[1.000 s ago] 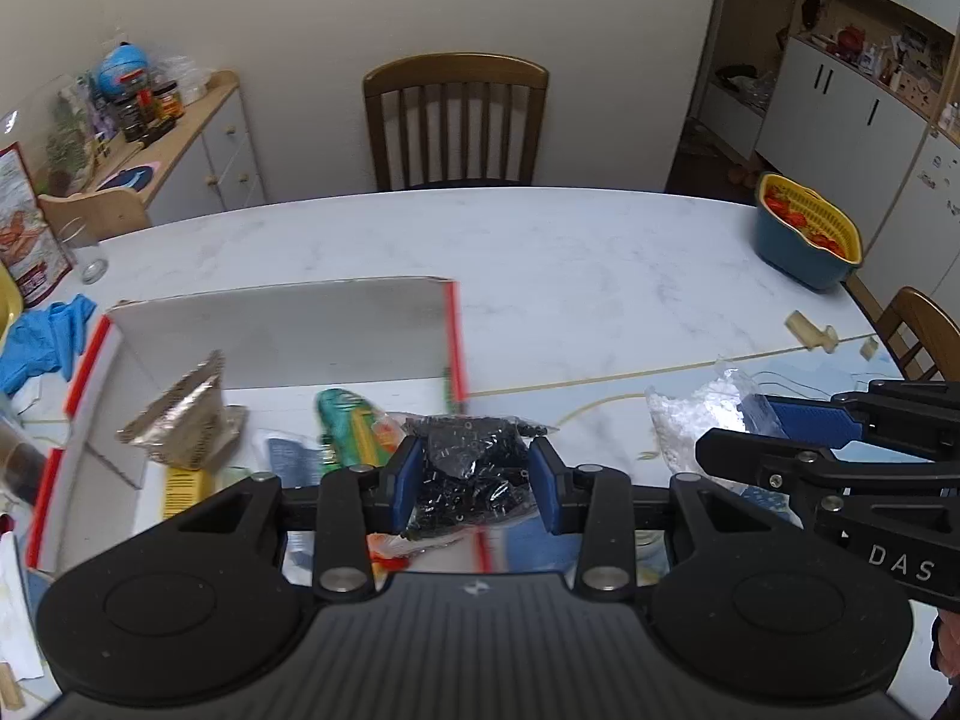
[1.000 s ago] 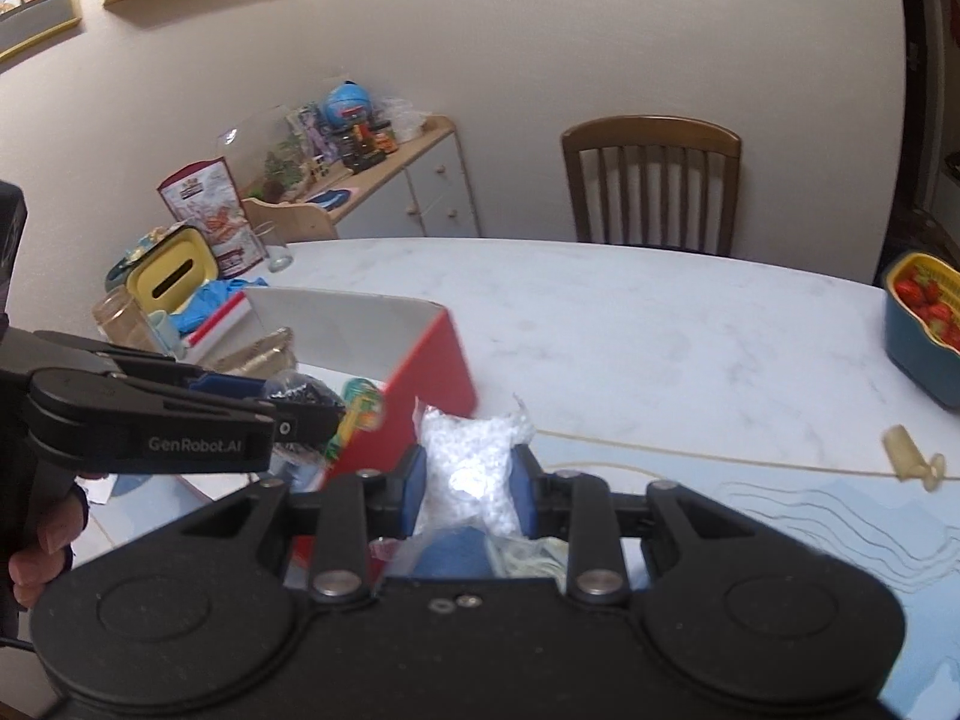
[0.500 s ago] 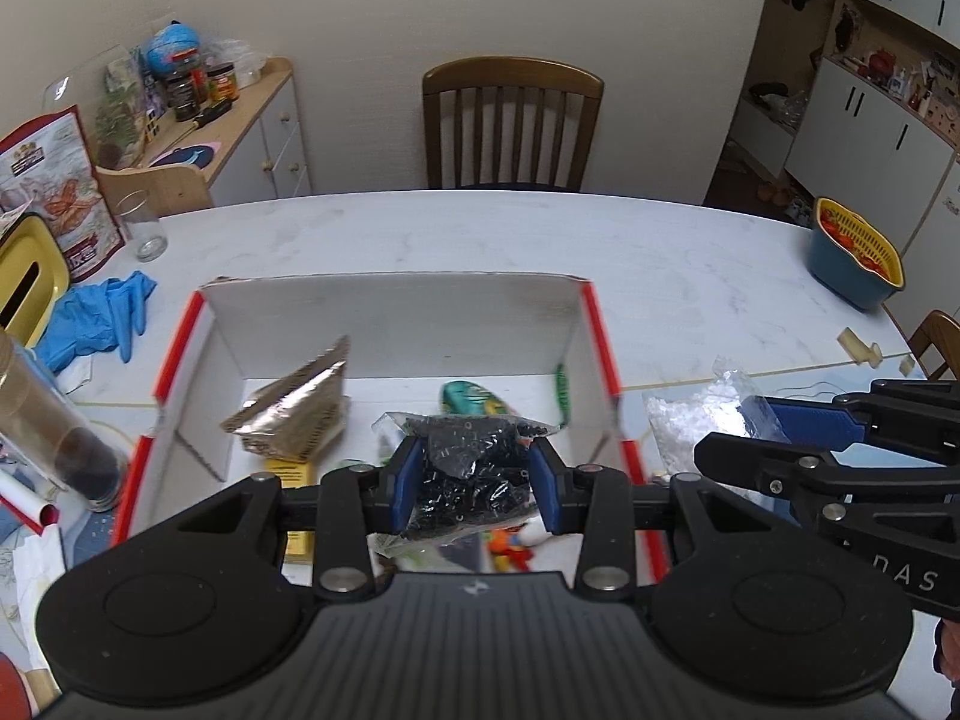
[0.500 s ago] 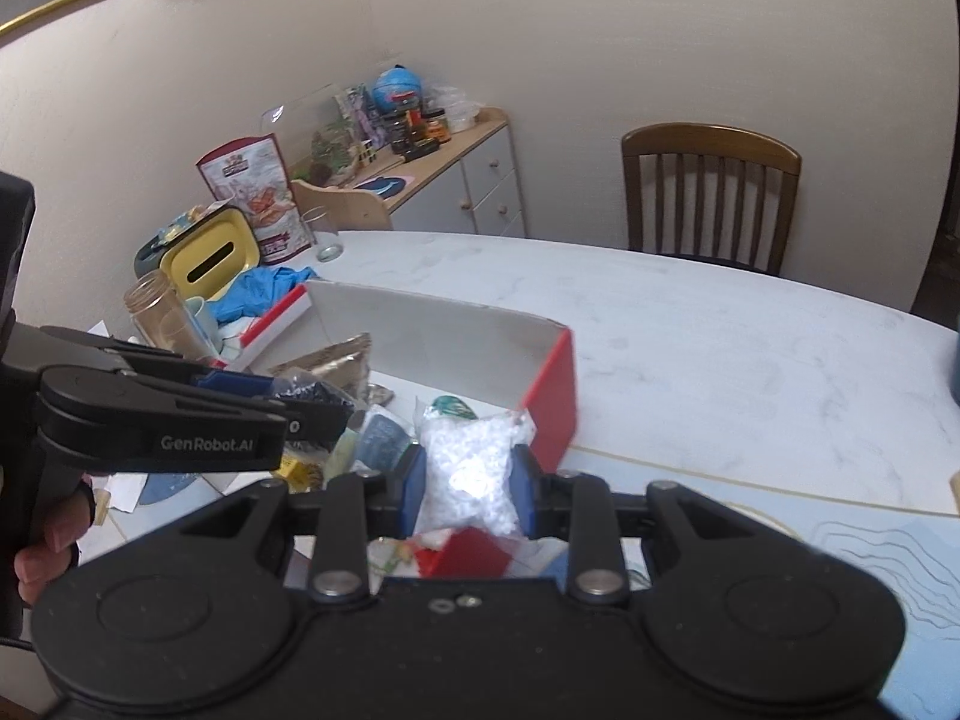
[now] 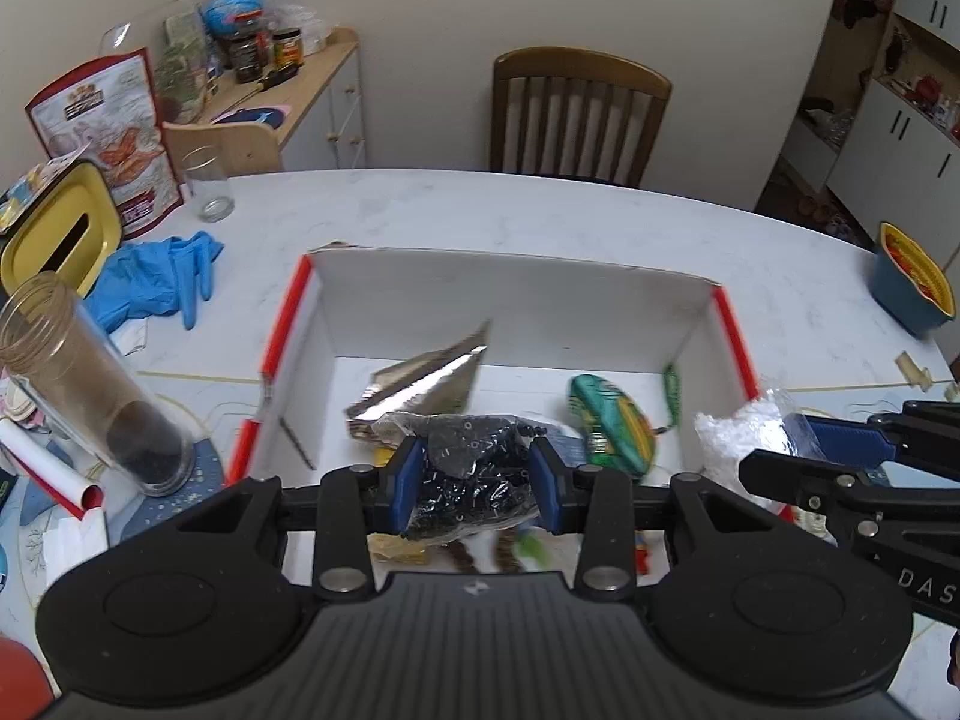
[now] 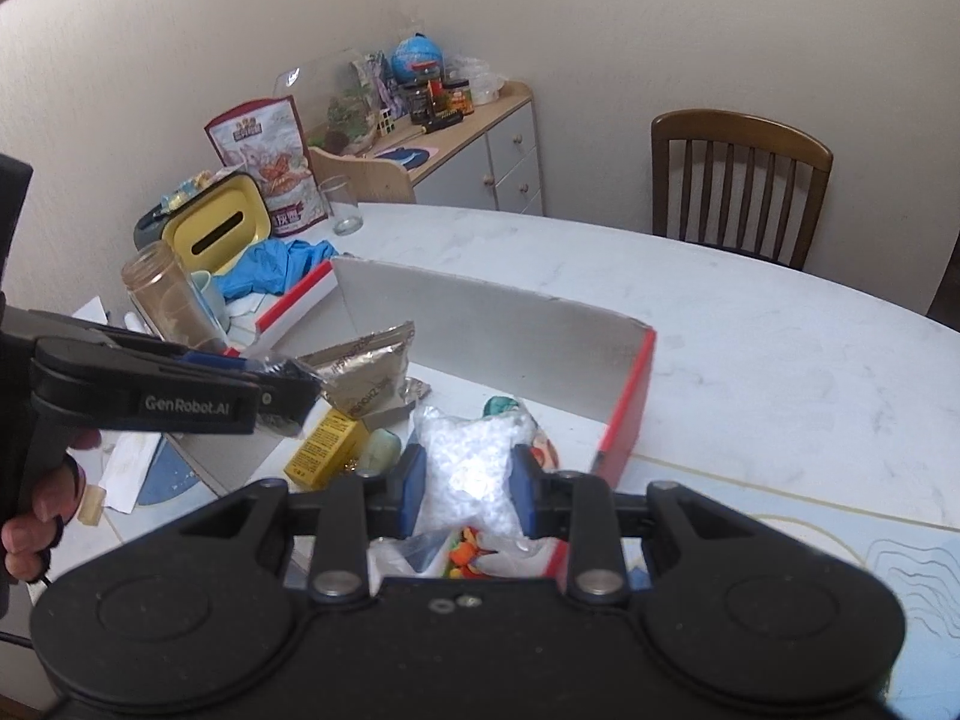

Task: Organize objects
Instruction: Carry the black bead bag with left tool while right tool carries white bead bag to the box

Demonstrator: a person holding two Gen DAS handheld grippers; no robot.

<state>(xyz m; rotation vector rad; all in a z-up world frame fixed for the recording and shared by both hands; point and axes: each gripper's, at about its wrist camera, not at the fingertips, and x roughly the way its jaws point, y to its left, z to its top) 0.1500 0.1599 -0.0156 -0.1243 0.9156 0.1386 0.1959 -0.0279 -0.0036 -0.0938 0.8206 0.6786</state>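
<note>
Left gripper (image 5: 473,476) clamps a clear bag of black beads (image 5: 468,480) above the red-edged white cardboard box (image 5: 516,306); right gripper (image 6: 468,489) clamps a clear bag of white beads (image 6: 471,468) there; both remain unreleased.

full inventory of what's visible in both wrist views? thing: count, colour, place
box: 1, white with red edges, middle of table
table: 1, white marble-look, under everything
bag of black beads: 1, clear and black, in left gripper over the box
bag of white bits: 1, clear and white, in right gripper over the box
foil pouch: 1, silver, inside box
green packet: 1, green, inside box
yellow carton: 1, yellow, inside box
gloves: blue, count unclear, left of box
tall jar: 1, clear, left of box
glass: 1, clear, far left of table
basket: 1, blue and yellow, right table edge
chair: 1, brown, far side
left gripper: black, blue pads
right gripper: black, blue pads
</note>
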